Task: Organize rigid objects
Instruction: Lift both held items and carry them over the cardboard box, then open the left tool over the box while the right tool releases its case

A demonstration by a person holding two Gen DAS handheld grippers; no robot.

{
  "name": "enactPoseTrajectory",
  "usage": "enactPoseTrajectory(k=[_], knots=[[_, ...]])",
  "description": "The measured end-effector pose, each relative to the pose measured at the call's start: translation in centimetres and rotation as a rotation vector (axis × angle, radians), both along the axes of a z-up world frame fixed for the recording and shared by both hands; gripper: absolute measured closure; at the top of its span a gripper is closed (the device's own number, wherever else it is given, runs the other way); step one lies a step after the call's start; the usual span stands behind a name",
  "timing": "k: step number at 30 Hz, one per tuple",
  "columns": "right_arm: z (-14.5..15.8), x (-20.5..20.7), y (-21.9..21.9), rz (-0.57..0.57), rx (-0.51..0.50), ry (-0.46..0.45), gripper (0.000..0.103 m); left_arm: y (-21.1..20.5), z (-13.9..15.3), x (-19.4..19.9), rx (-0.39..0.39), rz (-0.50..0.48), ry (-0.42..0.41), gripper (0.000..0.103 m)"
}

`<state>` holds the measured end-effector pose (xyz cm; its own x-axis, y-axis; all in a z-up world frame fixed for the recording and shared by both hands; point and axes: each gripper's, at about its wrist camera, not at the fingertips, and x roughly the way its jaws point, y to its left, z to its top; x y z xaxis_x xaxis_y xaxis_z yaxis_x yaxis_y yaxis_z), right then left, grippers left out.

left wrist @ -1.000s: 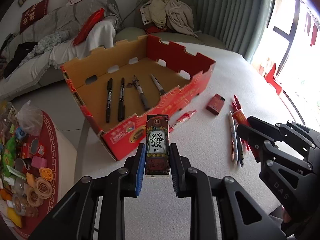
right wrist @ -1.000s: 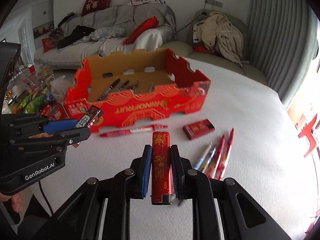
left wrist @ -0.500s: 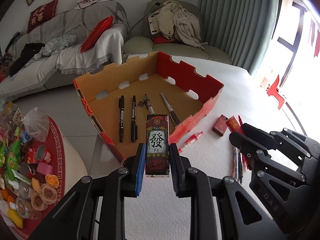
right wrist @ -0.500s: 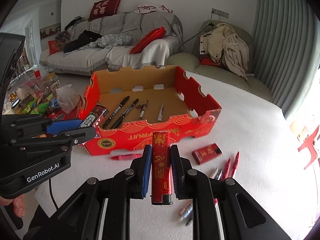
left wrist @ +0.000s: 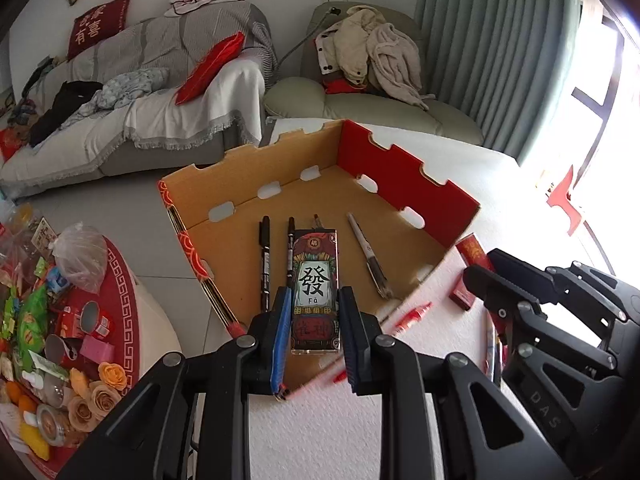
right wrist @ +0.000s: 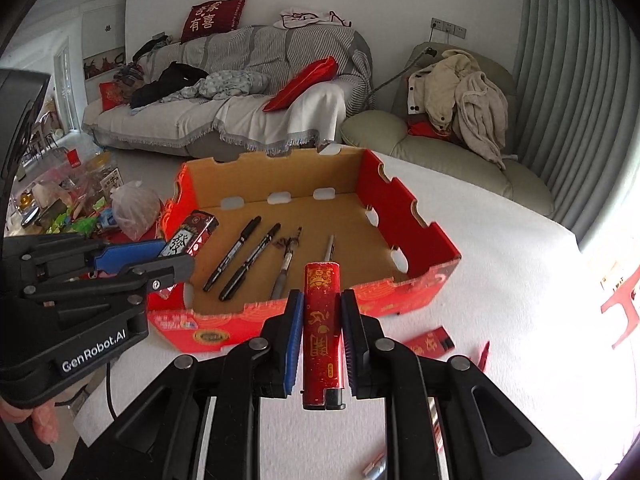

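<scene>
Both sets of fingers are clamped on lighters. Left wrist view, left to right: cluttered red round table with snacks and fake roses at lower left edge; red cardboard box, open top, centre of frame on the white tabletop. Left gripper at lower centre, blue pads narrow and pressed on both long sides of the mahjong-print lighter, held upright, over the box's near edge. Inside the box, behind the lighter: two black markers left of it, one brush pen partly hidden behind it, another brush pen to its right, all lying roughly parallel. Right of the box on the tabletop: a red pen near the box's corner, a small red box partly hidden by the right gripper's black body at the right edge.

Right wrist view, left to right: left gripper at left edge with the mahjong lighter tilted over the box's left wall. Box at centre, four pens on its floor. Right gripper at lower centre, pads narrow, squeezing the red-gold lighter, upright, just in front of the box's near wall. Flat red box and a red pen tip on the tabletop at lower right. Sofa and armchair across the top
</scene>
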<state>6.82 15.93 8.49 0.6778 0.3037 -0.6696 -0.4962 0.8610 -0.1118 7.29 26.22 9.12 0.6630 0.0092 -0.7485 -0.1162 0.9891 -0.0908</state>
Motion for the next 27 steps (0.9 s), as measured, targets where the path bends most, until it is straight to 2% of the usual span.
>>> enactPoseTrajectory(k=[13, 27], knots=[[-0.4, 2.0, 1.1, 0.005, -0.002, 0.017, 0.083, 0.7, -0.4, 1.8, 0.023, 0.010, 0.014, 0.078], [0.1, 5.5, 2.3, 0.019, 0.005, 0.014, 0.083, 2.0, -1.2, 5.9, 0.042, 0.012, 0.039, 0.078]])
